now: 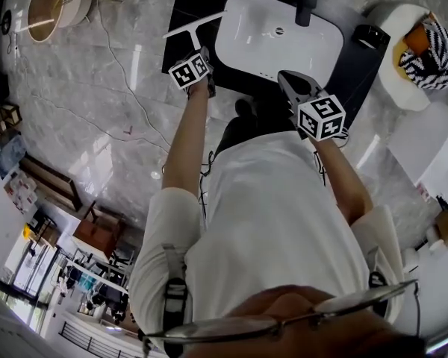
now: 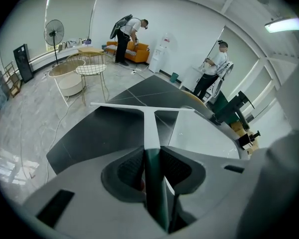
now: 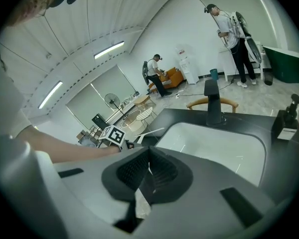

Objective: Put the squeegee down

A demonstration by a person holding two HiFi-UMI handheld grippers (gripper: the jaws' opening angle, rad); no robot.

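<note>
The squeegee (image 1: 195,27) has a white T-shaped blade and a dark green handle. My left gripper (image 1: 204,57) is shut on that handle, and the blade points away from me over the black counter (image 1: 181,6), just left of the white basin (image 1: 306,43). In the left gripper view the handle runs between the pads of the left gripper (image 2: 152,151), with the squeegee blade (image 2: 144,107) above the counter (image 2: 104,133). I cannot tell whether the blade touches it. My right gripper (image 1: 285,78) hovers at the basin's near edge. Seen in its own view, the right gripper (image 3: 149,153) is shut and holds nothing I can make out.
A black tap (image 1: 308,2) stands at the back of the basin. A dark dispenser (image 1: 369,36) and a pale basket (image 1: 403,80) holding orange and striped items sit to the right. Two people, chairs (image 2: 92,73) and a fan (image 2: 55,34) stand far off on the marble floor.
</note>
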